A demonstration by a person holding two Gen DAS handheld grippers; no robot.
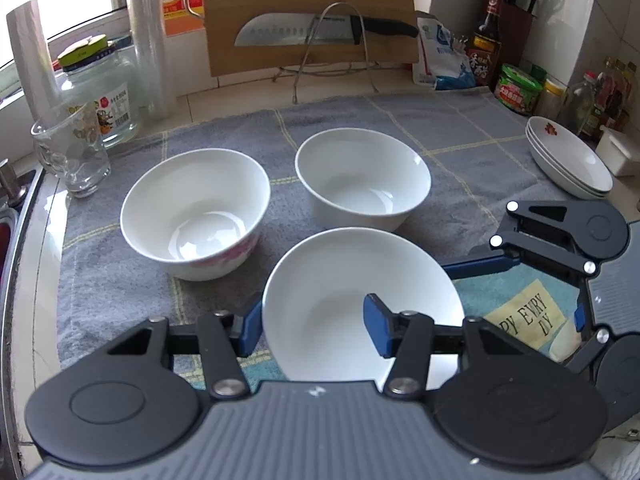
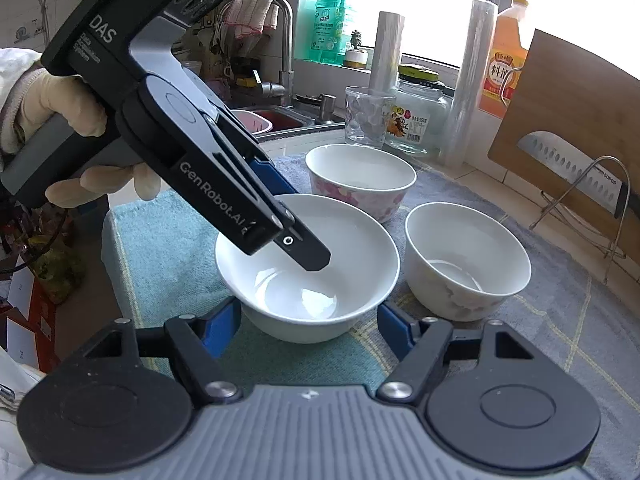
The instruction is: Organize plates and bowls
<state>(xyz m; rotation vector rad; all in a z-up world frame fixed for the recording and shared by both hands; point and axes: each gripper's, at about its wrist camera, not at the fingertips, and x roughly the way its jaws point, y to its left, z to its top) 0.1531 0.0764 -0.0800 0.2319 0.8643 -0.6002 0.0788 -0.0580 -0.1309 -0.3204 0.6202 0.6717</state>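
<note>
Bowls sit three together on your grey checked cloth (image 1: 460,128): a plain white ceramic bowl (image 1: 360,300) nearest you, a white bowl with pink flower print (image 1: 196,212) behind it on the left as your left camera sees it, and a second plain white bowl (image 1: 362,178) behind it on the right.

Your left gripper (image 1: 314,326) has the near rim of the nearest bowl between its blue pads: one finger stands inside the bowl, the other outside against the wall, and the jaws are closed down onto that rim. In the right camera this gripper comes in from the upper left, held by your gloved hand (image 2: 52,100), its black finger tip dipping into the bowl (image 2: 308,256).

Your right gripper (image 2: 310,326) straddles the same bowl from the opposite side, a blue pad at each flank of the bowl's lower wall. Its jaws stand partly open; whether the pads already press on the bowl you cannot tell from these views.

A stack of shallow white plates (image 1: 568,158) lies at the far right edge of the cloth, well apart from the bowls. A clear glass cup (image 1: 72,156) and a glass jar with a green lid (image 1: 100,92) stand off the cloth's left corner.
</note>
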